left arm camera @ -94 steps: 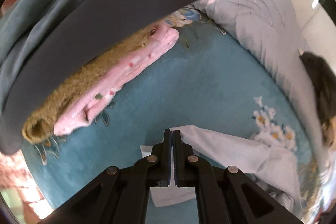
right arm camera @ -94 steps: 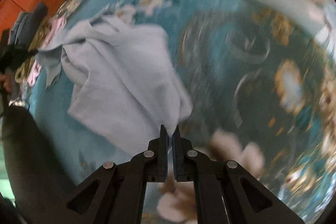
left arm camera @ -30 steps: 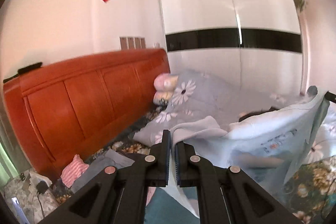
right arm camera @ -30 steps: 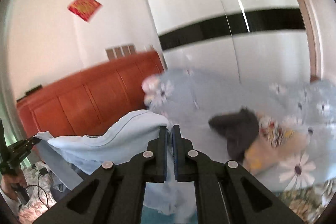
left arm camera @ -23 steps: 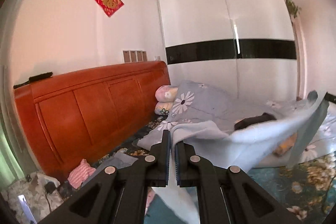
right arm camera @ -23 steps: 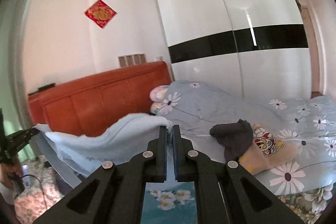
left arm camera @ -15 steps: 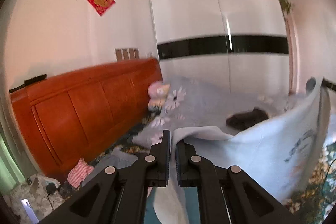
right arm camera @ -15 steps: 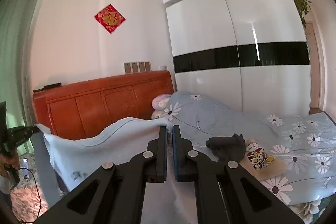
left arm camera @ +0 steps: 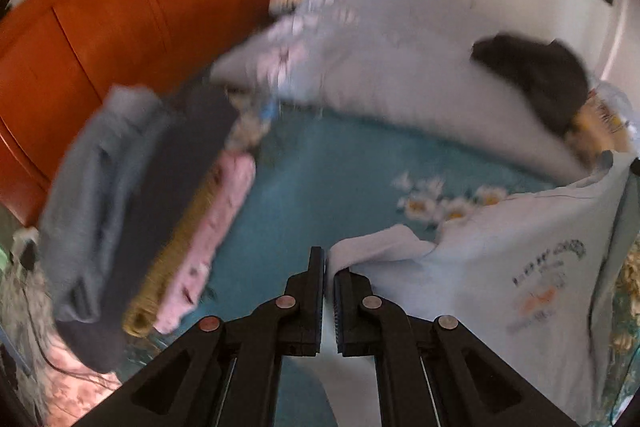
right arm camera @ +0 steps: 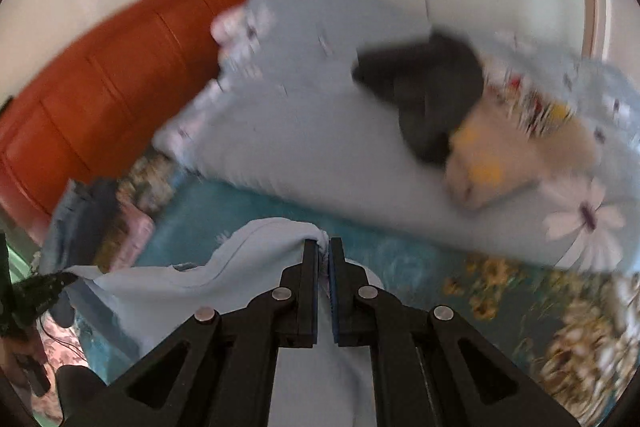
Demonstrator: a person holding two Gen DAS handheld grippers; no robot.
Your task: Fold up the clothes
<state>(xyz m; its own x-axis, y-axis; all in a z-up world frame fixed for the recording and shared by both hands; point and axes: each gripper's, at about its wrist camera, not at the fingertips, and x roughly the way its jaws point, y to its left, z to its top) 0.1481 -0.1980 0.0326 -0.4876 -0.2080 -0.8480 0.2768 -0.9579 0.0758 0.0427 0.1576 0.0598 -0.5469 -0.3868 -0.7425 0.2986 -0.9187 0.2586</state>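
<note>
A pale blue T-shirt (left arm camera: 500, 283) with a small print on it hangs stretched between both grippers over the teal floral bedspread (left arm camera: 344, 183). My left gripper (left arm camera: 327, 259) is shut on one corner of the shirt, and the cloth runs off to the right. My right gripper (right arm camera: 323, 249) is shut on the opposite corner of the T-shirt (right arm camera: 256, 247), whose cloth drapes down to the left. The left gripper (right arm camera: 36, 291) shows at the left edge of the right wrist view. Both views are blurred and look steeply down at the bed.
A stack of folded clothes (left arm camera: 136, 211), grey, dark, tan and pink, lies at the left by the orange wooden headboard (left arm camera: 120, 11). A grey floral duvet (left arm camera: 380, 67) is bunched behind, with a dark garment (left arm camera: 536, 75) and a yellowish one (right arm camera: 500, 155) on it.
Both grippers have swung down from looking across the room at the wardrobe to looking at the bed, carrying the spread T-shirt down with them. Both stayed shut on it.
</note>
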